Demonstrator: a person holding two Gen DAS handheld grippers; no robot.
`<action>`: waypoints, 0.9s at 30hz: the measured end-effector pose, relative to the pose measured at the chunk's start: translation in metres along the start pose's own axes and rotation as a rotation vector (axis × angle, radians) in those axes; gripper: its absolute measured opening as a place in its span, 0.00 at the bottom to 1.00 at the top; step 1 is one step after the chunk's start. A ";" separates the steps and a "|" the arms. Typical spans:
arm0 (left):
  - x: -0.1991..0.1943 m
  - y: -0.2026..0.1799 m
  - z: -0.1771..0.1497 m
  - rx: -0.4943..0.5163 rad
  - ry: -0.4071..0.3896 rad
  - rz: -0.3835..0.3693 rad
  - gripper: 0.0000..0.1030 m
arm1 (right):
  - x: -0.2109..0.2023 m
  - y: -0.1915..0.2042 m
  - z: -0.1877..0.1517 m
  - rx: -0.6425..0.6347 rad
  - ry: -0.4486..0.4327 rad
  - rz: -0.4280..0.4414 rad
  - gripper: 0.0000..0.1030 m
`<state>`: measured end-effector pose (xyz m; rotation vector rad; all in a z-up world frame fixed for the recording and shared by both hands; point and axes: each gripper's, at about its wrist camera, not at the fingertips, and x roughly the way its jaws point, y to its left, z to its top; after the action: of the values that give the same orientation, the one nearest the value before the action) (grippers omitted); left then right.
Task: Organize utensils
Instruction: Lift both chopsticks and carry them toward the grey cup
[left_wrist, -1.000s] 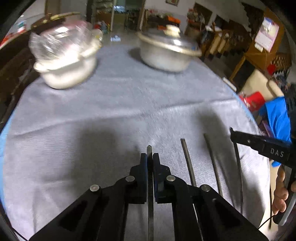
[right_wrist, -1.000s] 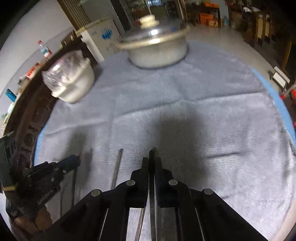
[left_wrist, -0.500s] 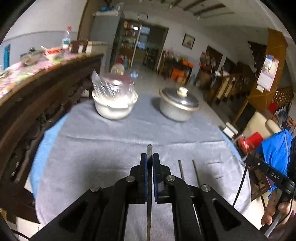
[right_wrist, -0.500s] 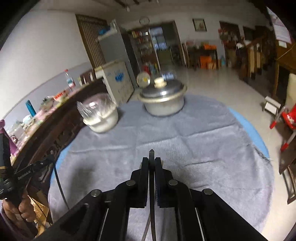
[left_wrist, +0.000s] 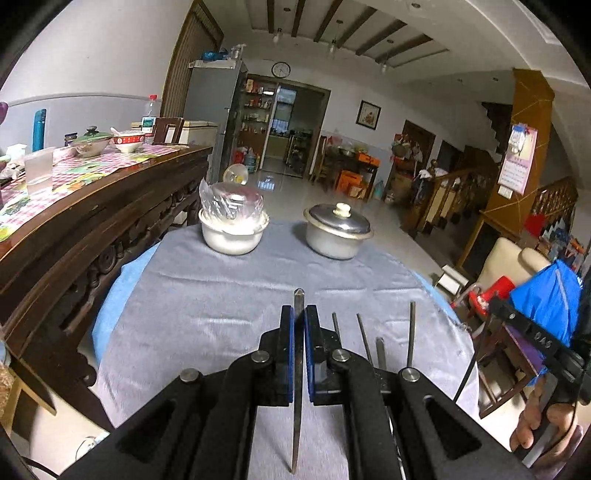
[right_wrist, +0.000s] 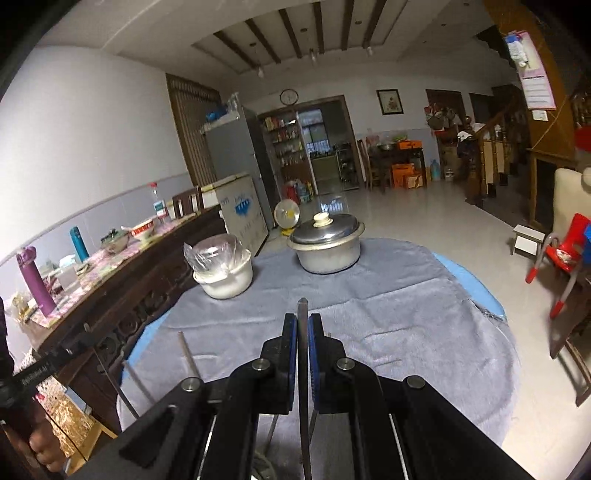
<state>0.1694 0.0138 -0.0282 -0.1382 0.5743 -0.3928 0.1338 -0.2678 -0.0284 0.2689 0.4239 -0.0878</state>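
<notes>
Bowl (left_wrist: 232, 236): plastic-covered | pot (left_wrist: 337, 236): lidded | left gripper (left_wrist: 299, 321), right gripper (right_wrist: 303, 328): each clamping a utensil

A round table (left_wrist: 229, 306) was covered by a grey cloth (right_wrist: 388, 306). At its far side, a white bowl (left_wrist: 232, 236) with clear plastic on top was seen beside a silver pot (left_wrist: 334, 240) with a lid. A wall clock (left_wrist: 281, 69) and a red chair (right_wrist: 561, 254) were seen farther off.
</notes>
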 end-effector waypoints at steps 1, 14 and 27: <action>-0.001 -0.002 0.000 0.005 0.005 0.004 0.05 | -0.004 0.000 0.000 0.003 -0.006 0.003 0.06; -0.035 -0.029 0.000 0.088 -0.055 0.080 0.05 | -0.039 0.012 0.005 -0.016 -0.057 0.019 0.07; -0.049 -0.041 0.002 0.103 -0.084 0.088 0.05 | -0.070 0.021 0.011 -0.008 -0.123 0.064 0.07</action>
<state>0.1202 -0.0043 0.0078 -0.0301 0.4745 -0.3287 0.0779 -0.2492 0.0157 0.2673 0.2930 -0.0398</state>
